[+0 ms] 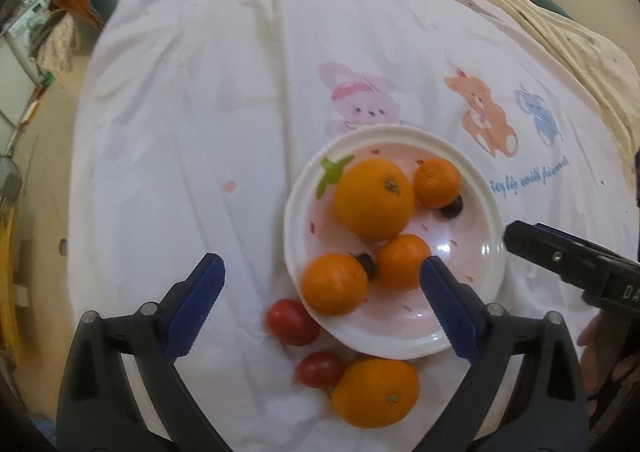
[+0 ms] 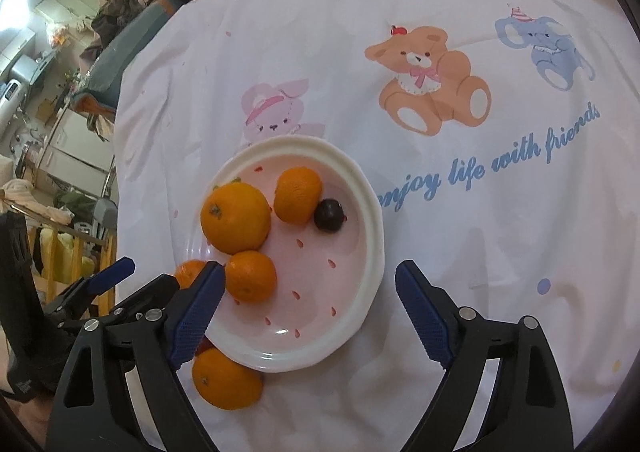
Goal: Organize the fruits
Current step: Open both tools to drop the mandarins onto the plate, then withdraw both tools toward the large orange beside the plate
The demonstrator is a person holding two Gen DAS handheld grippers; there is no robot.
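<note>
A pink strawberry-print plate (image 1: 472, 316) (image 2: 352, 316) lies on a white cartoon cloth. It holds a large orange (image 1: 374, 197) (image 2: 235, 217), several smaller oranges (image 1: 437, 182) (image 2: 298, 199) and two dark grapes (image 1: 452, 207) (image 2: 329, 214). On the cloth before the plate lie two cherry tomatoes (image 1: 292, 322), (image 1: 320, 368) and an orange (image 1: 375, 392) (image 2: 226, 379). My left gripper (image 1: 322, 280) is open, hovering over the plate's near-left edge. My right gripper (image 2: 308, 288) is open over the plate's near part; it also shows in the left view (image 1: 560, 256).
The cloth (image 1: 200, 131) covers a bed-like surface with a cream blanket (image 1: 560, 31) behind. Room clutter and furniture (image 2: 48, 91) lie past the left edge.
</note>
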